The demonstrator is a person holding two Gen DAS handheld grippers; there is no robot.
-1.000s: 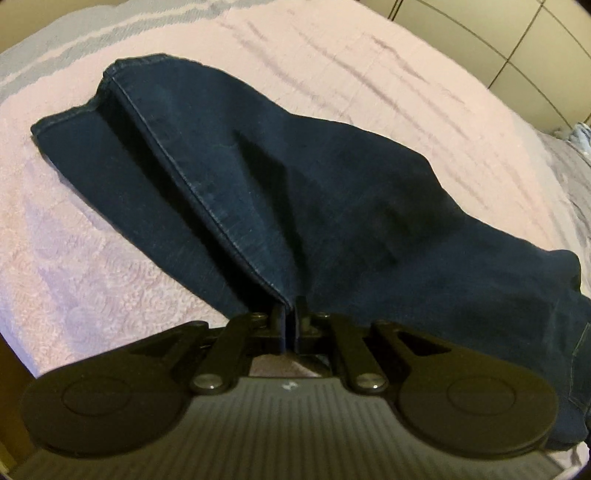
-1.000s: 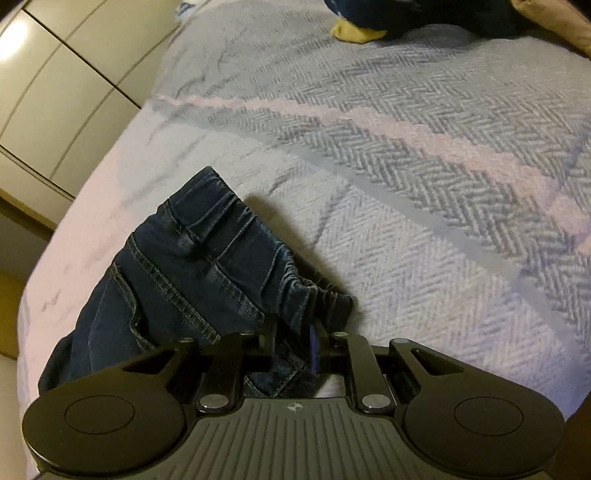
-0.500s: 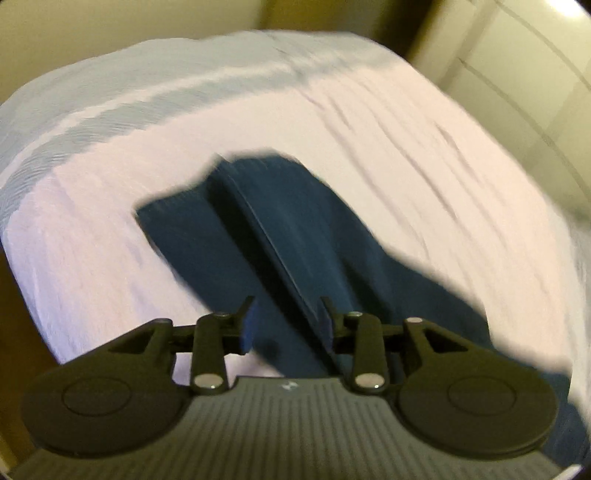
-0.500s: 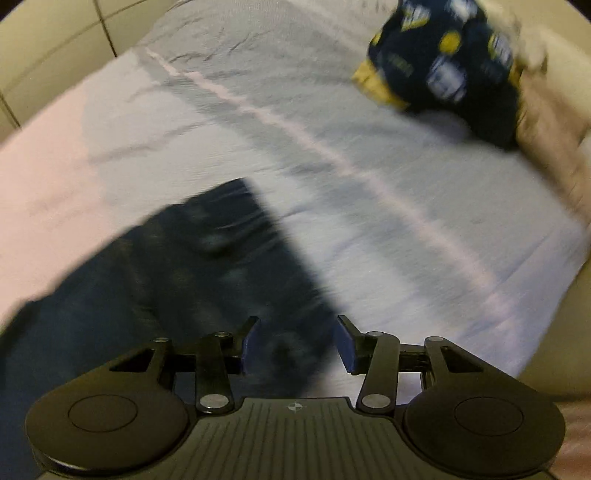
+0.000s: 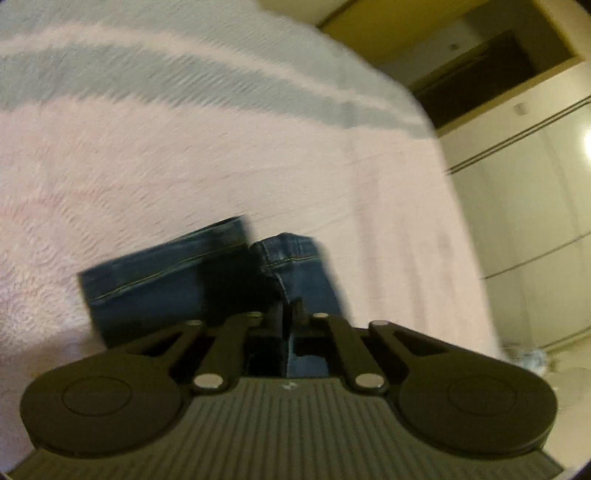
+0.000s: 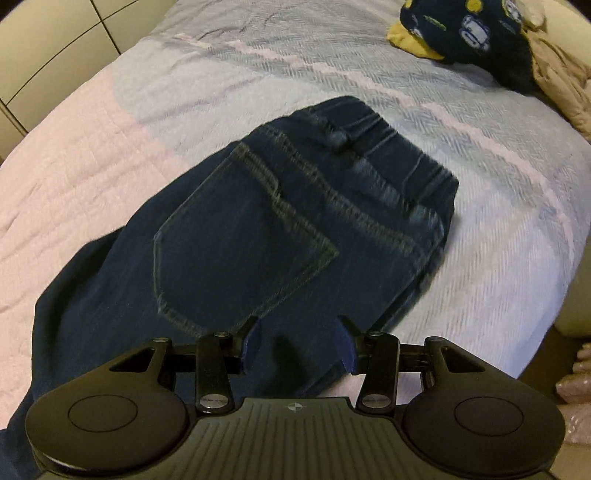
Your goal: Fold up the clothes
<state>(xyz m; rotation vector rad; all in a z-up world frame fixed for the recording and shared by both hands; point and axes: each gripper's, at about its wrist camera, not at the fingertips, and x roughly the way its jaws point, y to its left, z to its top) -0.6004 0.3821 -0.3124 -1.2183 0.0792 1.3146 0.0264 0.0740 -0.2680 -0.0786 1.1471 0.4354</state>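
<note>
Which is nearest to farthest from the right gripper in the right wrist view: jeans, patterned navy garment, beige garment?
1. Jeans: directly under and ahead of the open right gripper, waistband end pointing away.
2. Patterned navy garment: far end of the bed, upper right.
3. Beige garment: at the right edge, beside the navy one; these two are too close to call.

Dim, motion-blurred fisheye views (warm tint)
</note>
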